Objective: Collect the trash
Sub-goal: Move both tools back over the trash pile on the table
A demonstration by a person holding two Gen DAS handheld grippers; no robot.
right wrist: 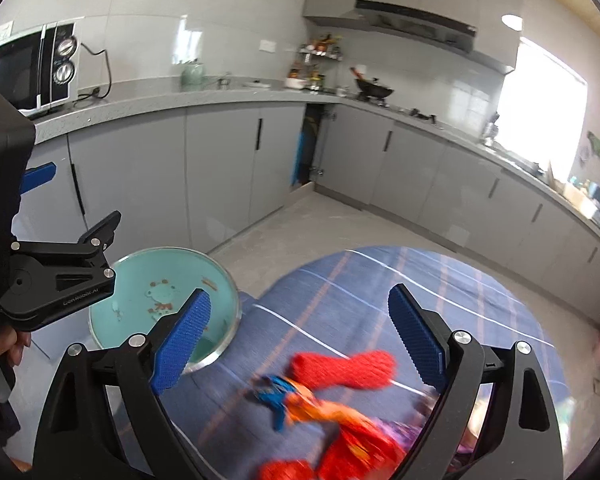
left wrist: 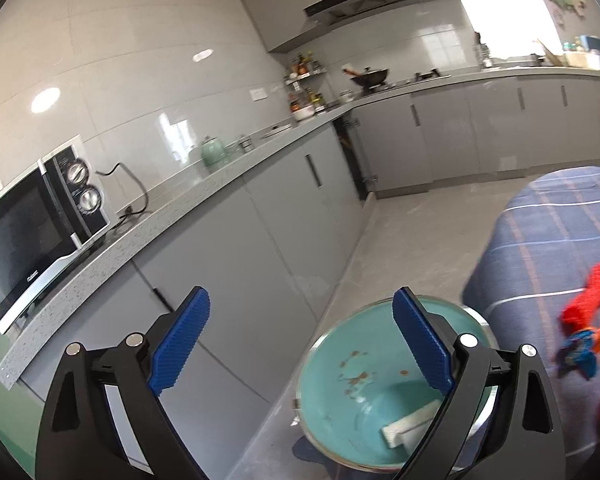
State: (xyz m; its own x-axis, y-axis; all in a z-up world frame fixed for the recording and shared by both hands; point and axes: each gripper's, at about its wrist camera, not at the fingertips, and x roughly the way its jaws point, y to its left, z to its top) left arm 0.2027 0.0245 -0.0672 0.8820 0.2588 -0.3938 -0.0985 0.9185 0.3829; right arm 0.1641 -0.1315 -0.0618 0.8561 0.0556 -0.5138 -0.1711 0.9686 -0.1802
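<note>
Both sets of jaws are spread wide, nothing pinched between either pair. The left gripper [left wrist: 300, 344] is held above and beside the teal bin [left wrist: 342, 344], probably so the bin's mouth is kept clear for drops. The right gripper [right wrist: 300, 344] is held above the red and orange wrappers [right wrist: 340, 396], which lie crumpled on the blue checked cloth [right wrist: 472, 292] over what is judged to be a round table; wrappers are blurred, so the count cannot be told.

Bin contents: a white folded piece [left wrist: 410, 424] low against the wall, plus brown specks on the inner surface. Otherwise mostly unfilled.

The bin is set just beside the cloth's edge, presumably for a short carry. Wrappers are judged as the next pick.
</note>
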